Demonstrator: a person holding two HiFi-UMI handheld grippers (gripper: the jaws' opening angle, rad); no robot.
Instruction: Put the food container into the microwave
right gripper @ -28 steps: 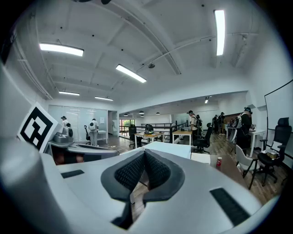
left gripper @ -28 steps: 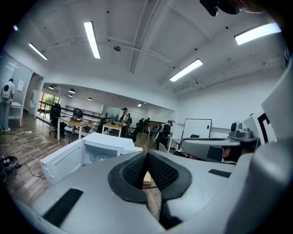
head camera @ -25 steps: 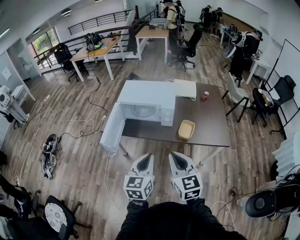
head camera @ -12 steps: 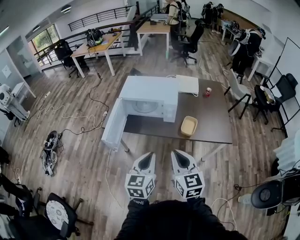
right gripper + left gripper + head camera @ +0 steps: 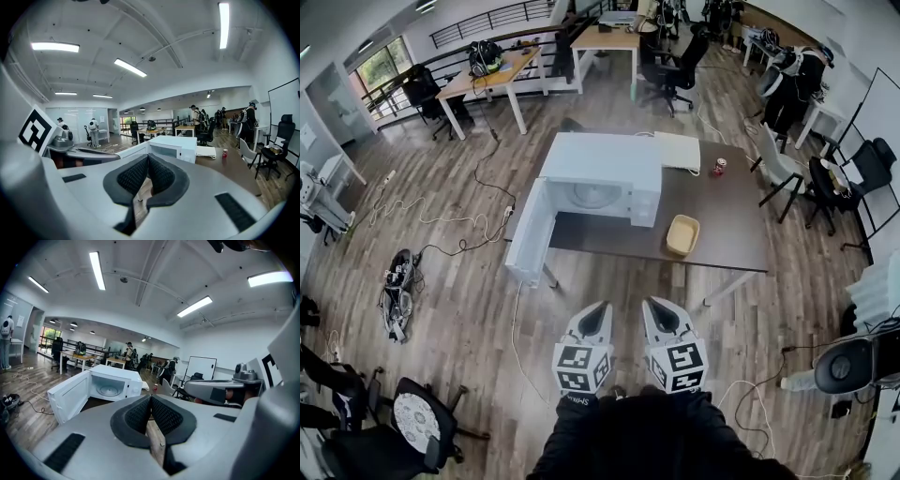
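A white microwave (image 5: pixel 600 178) stands on a dark table (image 5: pixel 722 230) with its door (image 5: pixel 528 242) swung wide open to the left; its cavity and turntable (image 5: pixel 108 390) show in the left gripper view. A pale yellow food container (image 5: pixel 682 234) lies on the table to the right of the microwave. My left gripper (image 5: pixel 598 309) and right gripper (image 5: pixel 651 306) are held side by side over the floor, well short of the table. Both are shut with nothing between the pads. In the right gripper view the microwave (image 5: pixel 174 146) is seen from its right side.
A red can (image 5: pixel 719 167) and a white flat box (image 5: pixel 677 150) sit at the table's far side. Cables (image 5: pixel 441 220) trail over the wooden floor at left. Office chairs (image 5: pixel 417 422), desks (image 5: pixel 492 75) and several people fill the room beyond.
The table and microwave sit slightly higher and larger in the head view, as the person has stepped a little. The grippers stay shut and side by side.
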